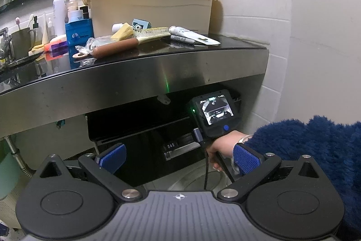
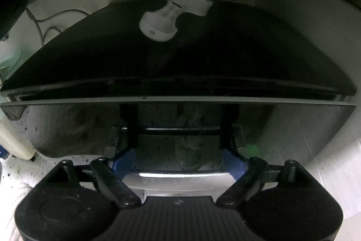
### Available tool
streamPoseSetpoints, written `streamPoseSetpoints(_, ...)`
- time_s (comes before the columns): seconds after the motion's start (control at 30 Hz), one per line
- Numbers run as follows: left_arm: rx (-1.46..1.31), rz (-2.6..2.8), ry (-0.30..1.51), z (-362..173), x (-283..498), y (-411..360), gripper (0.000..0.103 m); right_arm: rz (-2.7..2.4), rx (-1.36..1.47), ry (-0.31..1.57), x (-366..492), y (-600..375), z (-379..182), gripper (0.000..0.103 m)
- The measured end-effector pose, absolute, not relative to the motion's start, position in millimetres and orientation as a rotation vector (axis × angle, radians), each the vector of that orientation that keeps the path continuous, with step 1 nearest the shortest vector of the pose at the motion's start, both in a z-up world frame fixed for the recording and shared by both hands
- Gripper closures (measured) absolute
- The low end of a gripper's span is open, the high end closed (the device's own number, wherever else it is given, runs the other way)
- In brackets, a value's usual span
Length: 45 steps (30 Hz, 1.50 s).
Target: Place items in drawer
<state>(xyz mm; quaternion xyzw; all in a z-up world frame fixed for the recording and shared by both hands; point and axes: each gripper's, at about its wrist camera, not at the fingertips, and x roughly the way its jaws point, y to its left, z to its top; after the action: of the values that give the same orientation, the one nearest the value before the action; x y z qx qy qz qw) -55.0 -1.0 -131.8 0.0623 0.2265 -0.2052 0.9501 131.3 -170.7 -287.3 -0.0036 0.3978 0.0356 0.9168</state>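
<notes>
The black drawer [image 2: 180, 55] sat under the surface [image 1: 135, 73], its stiff, glossy metal handle [image 2: 180, 174] between the right hand-held gripper [image 2: 180, 164] fingers, spread wide. Loose items lay above: a rigid comb [image 1: 126, 42], easily pinched mid-handle, and a soft tube [image 1: 180, 31]. The left hand-held gripper [image 1: 178, 157] gaped, holding nothing.

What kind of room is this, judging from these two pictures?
Most likely a bathroom. On the black counter a cup holding toothbrushes stands beside a tap, a toothpaste tube lies near a hairbrush, and the walls are tiled.
</notes>
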Motion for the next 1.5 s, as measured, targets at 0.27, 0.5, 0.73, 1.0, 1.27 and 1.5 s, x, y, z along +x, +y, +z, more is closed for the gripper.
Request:
streamPoseSetpoints(0.27, 0.118, -0.408, 0.479, -134, -52, 1, 0.0, 0.08, -0.006, 0.809, 130, -169, -287, 0.016)
streamPoseSetpoints(0.5, 0.13, -0.419, 0.486, -135, -51, -2, 0.0, 0.079, -0.009, 0.797, 121, -169, -288, 0.016)
streamPoseSetpoints(0.73, 0.131, -0.402, 0.495, -135, -48, -1, 0.0, 0.082, -0.011, 0.797, 133, -167, -291, 0.016)
streamPoseSetpoints(1.0, 0.108, -0.37, 0.531, -139, -35, 4, 0.0, 0.097, 0.005, 0.713, 107, -183, -276, 0.016)
streamPoseSetpoints(1.27, 0.13, -0.339, 0.532, -141, -28, 0, 0.0, 0.051, 0.133, 0.635, 50, -214, -229, 0.012)
streamPoseSetpoints(1.5, 0.132, -0.289, 0.517, -134, -24, 2, 0.0, -0.034, 0.183, 0.593, 7, -222, -182, 0.011)
